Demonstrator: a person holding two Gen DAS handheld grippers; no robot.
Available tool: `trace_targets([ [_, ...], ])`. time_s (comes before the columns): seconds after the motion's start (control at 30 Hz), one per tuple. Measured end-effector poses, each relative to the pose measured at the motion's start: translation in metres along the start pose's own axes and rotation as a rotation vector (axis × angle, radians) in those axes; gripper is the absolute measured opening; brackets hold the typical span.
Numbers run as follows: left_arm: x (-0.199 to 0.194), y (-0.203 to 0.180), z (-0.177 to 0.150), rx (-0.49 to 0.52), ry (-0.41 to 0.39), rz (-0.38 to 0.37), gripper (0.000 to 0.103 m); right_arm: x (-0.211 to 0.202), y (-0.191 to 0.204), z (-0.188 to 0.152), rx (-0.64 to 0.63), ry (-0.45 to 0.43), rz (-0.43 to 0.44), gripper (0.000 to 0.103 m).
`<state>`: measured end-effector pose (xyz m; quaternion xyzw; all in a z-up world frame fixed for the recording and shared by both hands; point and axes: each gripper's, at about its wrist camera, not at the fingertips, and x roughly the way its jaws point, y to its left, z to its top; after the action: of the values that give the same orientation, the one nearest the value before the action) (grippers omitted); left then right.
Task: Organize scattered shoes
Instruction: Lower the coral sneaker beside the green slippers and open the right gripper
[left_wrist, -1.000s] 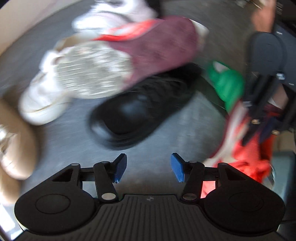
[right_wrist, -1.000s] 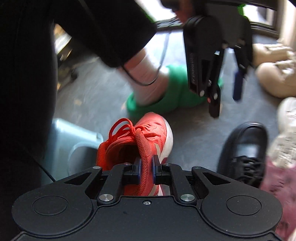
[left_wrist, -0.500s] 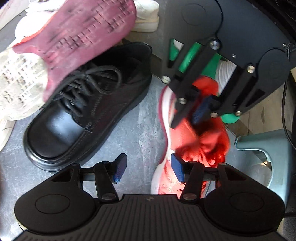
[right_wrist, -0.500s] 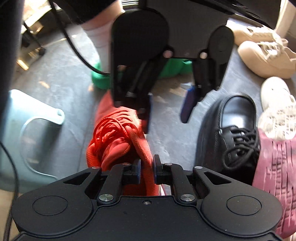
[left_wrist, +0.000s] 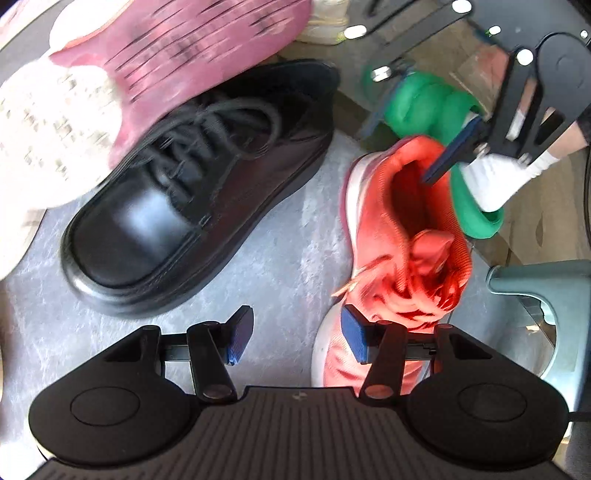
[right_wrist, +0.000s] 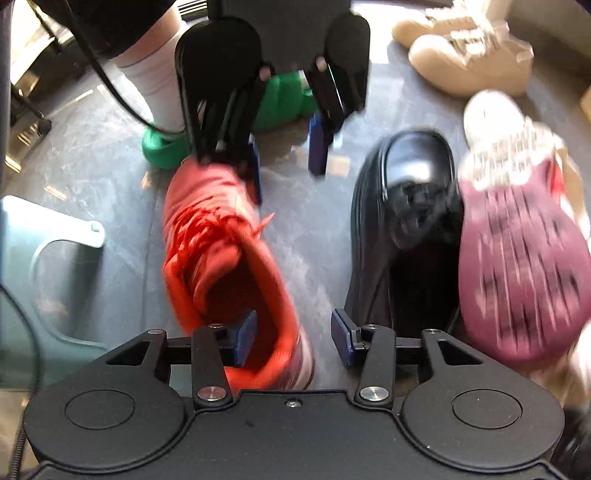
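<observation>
My right gripper is opening: its blue pads stand apart and press on nothing. The heel collar of the red sneaker is between them, the left pad down inside the shoe's mouth and the right pad out over bare floor. My left gripper has its jaws about half apart and empty, with only grey floor between the pads; its right pad hangs over the laces at the toe end of the same sneaker, though I cannot tell if it touches.

The red sneaker stands upright on its sole, my two grippers facing each other across it, one at each end. Seen from my left wrist, the right gripper's blue finger dips into the shoe's opening at the far end.

Just to one side, across a strip of open floor, the black lace-up shoe stands upright and roughly parallel to the sneaker. An upturned shoe with a maroon and white sole leans on its far side, touching it. Farther off lie two beige sneakers side by side.

Beyond the sneaker's toe a person's foot in a white sock wears a green clog. A pale blue plastic stool stands near the red sneaker on its outer side.
</observation>
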<state>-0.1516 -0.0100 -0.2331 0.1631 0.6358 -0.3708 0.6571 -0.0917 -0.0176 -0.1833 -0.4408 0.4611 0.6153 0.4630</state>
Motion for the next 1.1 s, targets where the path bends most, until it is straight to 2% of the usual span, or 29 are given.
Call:
trace_targets([
  [0.17,0.012,-0.004,0.010,0.038,0.061,0.014,0.051,0.006,0.003,-0.012,-0.021,0.069,0.054,0.043],
  [0.33,0.012,-0.008,0.011,0.043,0.077,0.012,0.050,-0.001,0.008,-0.012,-0.046,0.110,0.138,0.043],
  [0.47,0.006,-0.002,0.007,0.044,0.083,0.005,0.050,-0.010,0.006,-0.012,-0.029,0.098,0.183,0.041],
  [0.67,-0.003,0.008,0.006,0.045,0.119,-0.047,0.048,-0.001,0.013,-0.009,-0.025,0.100,0.164,0.041],
  [0.73,-0.002,0.006,0.003,0.060,0.149,-0.084,0.046,-0.001,0.010,-0.009,-0.014,0.109,0.126,0.041],
  [0.83,0.002,-0.003,0.001,0.103,0.165,-0.078,0.046,-0.001,0.007,-0.010,-0.008,0.117,0.075,0.041],
  [0.93,0.003,-0.004,0.000,0.109,0.171,-0.091,0.046,-0.007,0.003,-0.012,0.015,0.118,0.105,0.040],
  [1.0,0.002,-0.001,0.000,0.090,0.166,-0.100,0.046,-0.014,0.001,-0.013,0.034,0.113,0.173,0.040],
  [1.1,0.001,-0.002,0.000,0.100,0.168,-0.099,0.046,-0.016,0.005,-0.013,0.015,0.134,0.179,0.040],
])
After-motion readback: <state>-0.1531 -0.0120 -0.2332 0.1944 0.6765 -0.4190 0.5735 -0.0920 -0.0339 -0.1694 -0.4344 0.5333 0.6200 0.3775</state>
